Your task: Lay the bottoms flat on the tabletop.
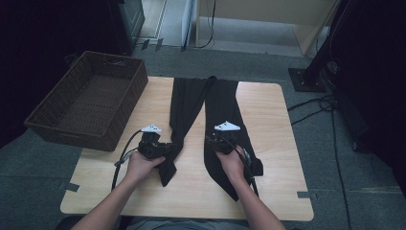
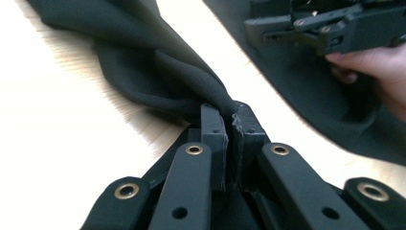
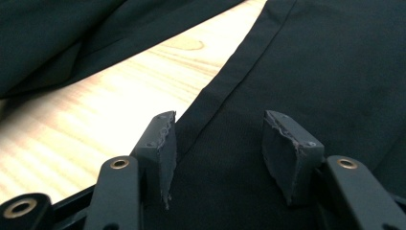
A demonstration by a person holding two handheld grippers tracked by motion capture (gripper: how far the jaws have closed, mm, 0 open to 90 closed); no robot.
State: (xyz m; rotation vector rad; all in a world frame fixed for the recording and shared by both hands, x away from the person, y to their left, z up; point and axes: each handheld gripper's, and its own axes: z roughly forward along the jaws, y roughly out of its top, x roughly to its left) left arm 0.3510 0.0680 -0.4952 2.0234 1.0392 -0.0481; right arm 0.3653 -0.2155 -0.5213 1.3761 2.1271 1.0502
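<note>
Black trousers (image 1: 221,103) lie lengthwise on the wooden table (image 1: 273,187), legs pointing toward the person. My left gripper (image 1: 166,149) is shut on a bunched fold of the left leg (image 2: 158,72) near its hem; in the left gripper view the cloth is pinched between the pads (image 2: 229,111). My right gripper (image 1: 210,142) rests over the right leg (image 3: 311,62), jaws apart, just inside that leg's hemmed edge. Flat cloth lies under the right gripper (image 3: 218,129) and the pads do not press on it. The other hand's gripper (image 2: 306,26) shows at the upper right of the left gripper view.
A dark wicker basket (image 1: 91,98) sits on the table's left rear corner, overhanging the edge. Bare wood (image 3: 95,105) separates the two trouser legs. Cables (image 1: 316,108) and a stand base (image 1: 304,79) lie on the grey floor to the right.
</note>
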